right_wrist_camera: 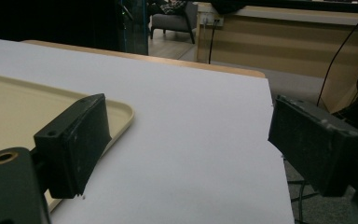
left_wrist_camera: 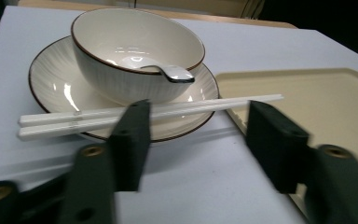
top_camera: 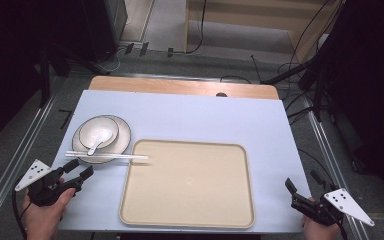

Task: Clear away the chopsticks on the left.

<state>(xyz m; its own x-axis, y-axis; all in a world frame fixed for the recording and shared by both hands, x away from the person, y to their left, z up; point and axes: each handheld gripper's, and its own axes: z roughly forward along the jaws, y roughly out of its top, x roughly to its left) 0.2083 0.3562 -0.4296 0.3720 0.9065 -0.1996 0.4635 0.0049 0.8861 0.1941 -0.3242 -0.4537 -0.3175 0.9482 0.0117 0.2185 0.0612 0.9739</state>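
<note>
From above, the chopsticks [top_camera: 107, 156] lay crosswise on the plate [top_camera: 123, 140], tips over the tray [top_camera: 187, 220], just ahead of the left gripper [top_camera: 78, 170]; the right gripper [top_camera: 292, 192] sat far off. Along the left gripper, jaws half open and empty, the chopsticks [left_wrist_camera: 65, 122] ran across the gap. Along the right gripper, jaws gaped empty. No writing was readable.

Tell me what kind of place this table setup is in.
Probably a lab or workshop rigged for recording, not a dining room: the table sits between metal rails, cables trail across the floor, and an office chair and wooden counter stand behind.
</note>
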